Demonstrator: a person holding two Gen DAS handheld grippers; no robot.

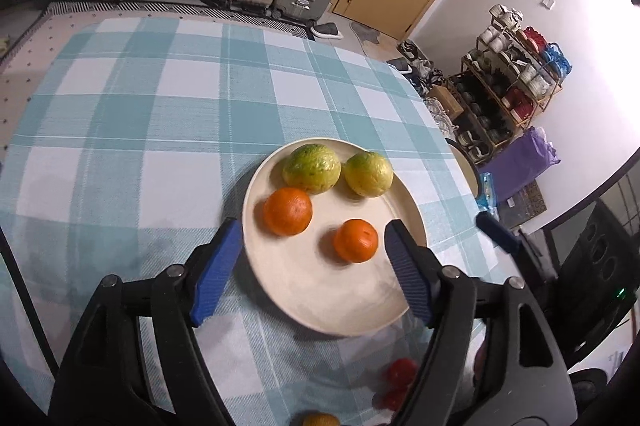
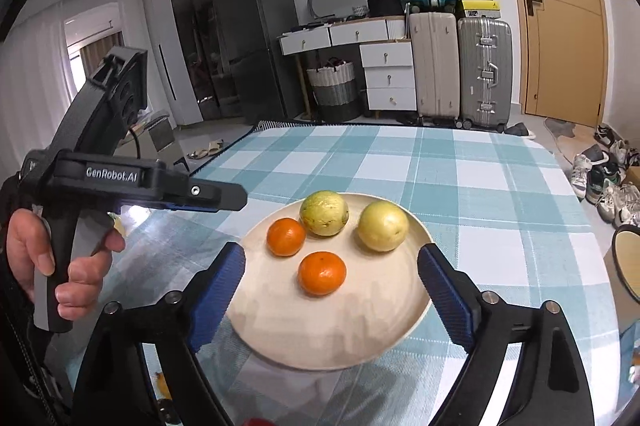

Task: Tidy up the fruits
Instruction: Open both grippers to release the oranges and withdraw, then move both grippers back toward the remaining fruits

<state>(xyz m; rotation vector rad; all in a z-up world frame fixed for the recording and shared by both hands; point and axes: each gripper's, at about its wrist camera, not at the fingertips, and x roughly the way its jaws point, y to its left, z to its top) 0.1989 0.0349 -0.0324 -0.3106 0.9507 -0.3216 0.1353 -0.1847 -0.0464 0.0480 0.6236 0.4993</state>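
Observation:
A cream plate (image 1: 320, 302) (image 2: 340, 338) sits on the checked tablecloth and holds two oranges (image 1: 288, 211) (image 1: 356, 240) and two yellow-green fruits (image 1: 312, 168) (image 1: 369, 173). The same oranges (image 2: 286, 236) (image 2: 322, 273) and yellow-green fruits (image 2: 324, 213) (image 2: 383, 226) show in the right wrist view. My left gripper (image 1: 314, 238) is open and empty above the plate's near side. My right gripper (image 2: 331, 266) is open and empty over the plate's near edge. The left gripper's body (image 2: 120, 182) shows at left in the right wrist view.
Red fruits (image 1: 400, 372) and a yellow-orange fruit (image 1: 320, 420) lie on the cloth below the plate, close to me. Suitcases (image 2: 460, 66), drawers (image 2: 390, 76) and a basket (image 2: 334, 90) stand beyond the table. A shoe rack (image 1: 504, 86) stands at right.

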